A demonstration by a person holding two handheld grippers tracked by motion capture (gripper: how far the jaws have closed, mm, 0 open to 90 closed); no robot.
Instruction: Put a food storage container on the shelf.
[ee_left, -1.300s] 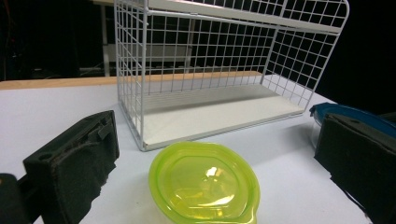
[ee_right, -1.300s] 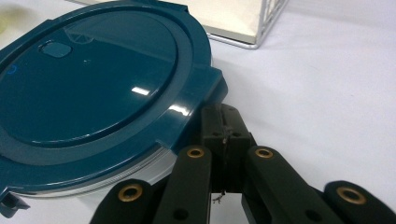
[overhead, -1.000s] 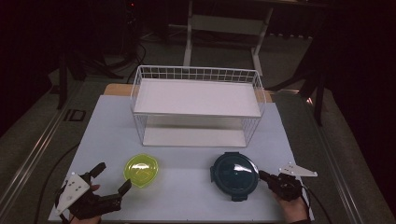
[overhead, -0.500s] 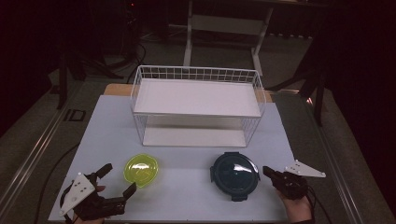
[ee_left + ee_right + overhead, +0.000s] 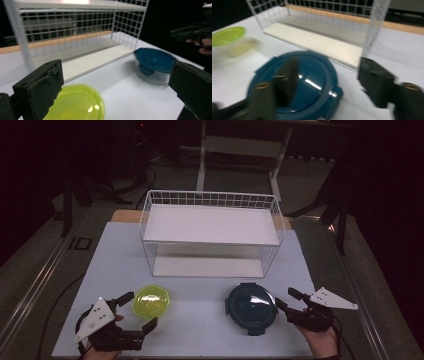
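containers on the white table, two of them, both in front of the wire rack: yellow-green lidded tub on the person's left, dark blue round clip-lid container on the right. neither is held.

left gripper sits just beside the yellow-green tub, jaws spread wide on either side of its near edge, pads apart from it; in the left gripper view the tub lies low between the jaws, nothing pinched.

right gripper points at the blue container's right rim, jaws just been opening, now wide, with nothing between them. in the right gripper view the blue lid lies right under the jaws, blurred.

risks, as a guess: a jaw tip coming in low could shove either container across the smooth table instead of straddling it. a grip on the blue lid's clip tab alone might pop the lid or tilt the body. the tub's rounded lid looks slippery; a shallow pinch could let it squirt out. rack wires stand near for any lift toward the shelf.
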